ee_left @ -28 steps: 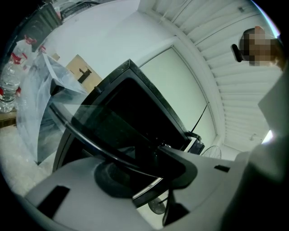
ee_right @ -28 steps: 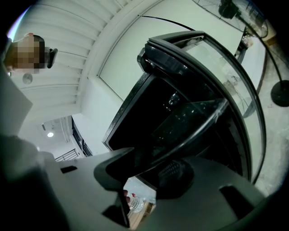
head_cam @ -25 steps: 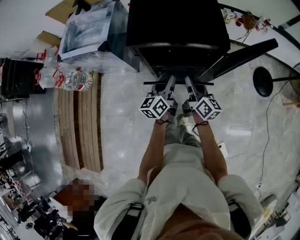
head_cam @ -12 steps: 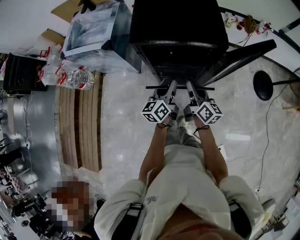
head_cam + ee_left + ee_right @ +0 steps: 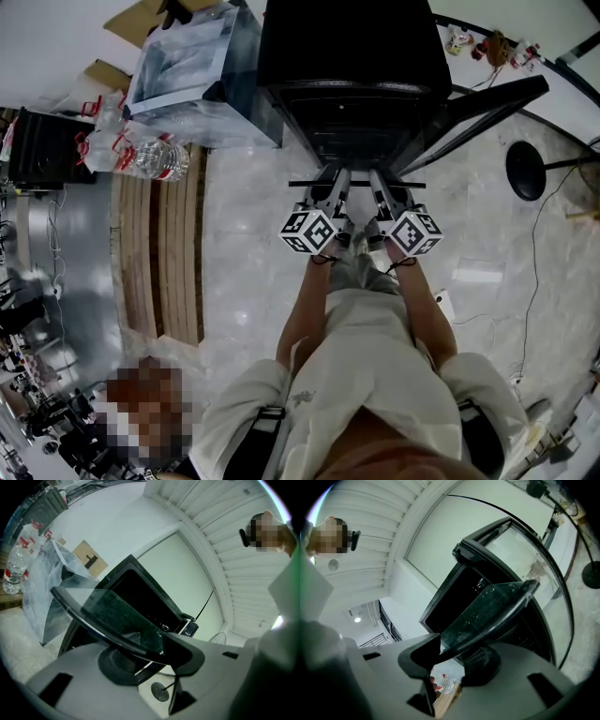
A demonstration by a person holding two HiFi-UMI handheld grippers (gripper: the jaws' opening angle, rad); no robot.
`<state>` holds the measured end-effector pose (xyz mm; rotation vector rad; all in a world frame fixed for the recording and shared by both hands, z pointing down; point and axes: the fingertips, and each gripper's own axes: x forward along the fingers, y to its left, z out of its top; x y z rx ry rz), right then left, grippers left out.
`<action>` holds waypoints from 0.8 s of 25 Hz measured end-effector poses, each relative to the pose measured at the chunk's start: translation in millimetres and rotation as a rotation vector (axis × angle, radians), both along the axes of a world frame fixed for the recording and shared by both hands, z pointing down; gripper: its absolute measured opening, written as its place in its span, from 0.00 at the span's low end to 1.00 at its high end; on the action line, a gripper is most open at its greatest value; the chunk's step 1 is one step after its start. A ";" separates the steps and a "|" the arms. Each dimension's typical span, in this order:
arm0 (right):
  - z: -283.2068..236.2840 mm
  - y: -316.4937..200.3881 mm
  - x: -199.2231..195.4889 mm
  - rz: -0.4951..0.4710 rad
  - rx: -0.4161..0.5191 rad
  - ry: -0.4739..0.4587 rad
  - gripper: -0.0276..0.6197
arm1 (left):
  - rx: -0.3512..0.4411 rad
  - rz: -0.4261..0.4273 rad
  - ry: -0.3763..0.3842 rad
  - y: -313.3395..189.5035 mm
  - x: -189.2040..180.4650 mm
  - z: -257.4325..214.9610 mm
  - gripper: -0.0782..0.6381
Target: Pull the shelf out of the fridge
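Your left tongs (image 5: 333, 184) and right tongs (image 5: 380, 184) each pinch the front edge of the glass shelf (image 5: 359, 184).
The shelf sticks partway out of the black fridge (image 5: 352, 66), whose door (image 5: 483, 103) stands swung open to the right. You stand on a pale marble floor (image 5: 244, 272). To your left lie wooden slats (image 5: 159, 253), with water bottles (image 5: 150, 159) at their far end.

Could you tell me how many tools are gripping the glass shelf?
2. The left tool clamps the shelf edge left of centre; the right tool, right of centre.
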<state>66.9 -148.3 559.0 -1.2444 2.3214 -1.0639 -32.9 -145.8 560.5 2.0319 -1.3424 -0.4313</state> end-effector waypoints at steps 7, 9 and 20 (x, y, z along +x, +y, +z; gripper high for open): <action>-2.6 15.4 -0.3 -0.022 -0.001 -0.009 0.23 | 0.005 -0.005 0.001 15.6 0.2 -3.1 0.33; -3.4 19.5 -0.2 -0.028 -0.001 -0.010 0.23 | 0.007 -0.005 0.001 20.0 0.7 -3.8 0.33; -4.9 26.3 0.5 -0.038 0.000 -0.009 0.23 | 0.007 -0.009 0.003 27.6 1.8 -4.9 0.33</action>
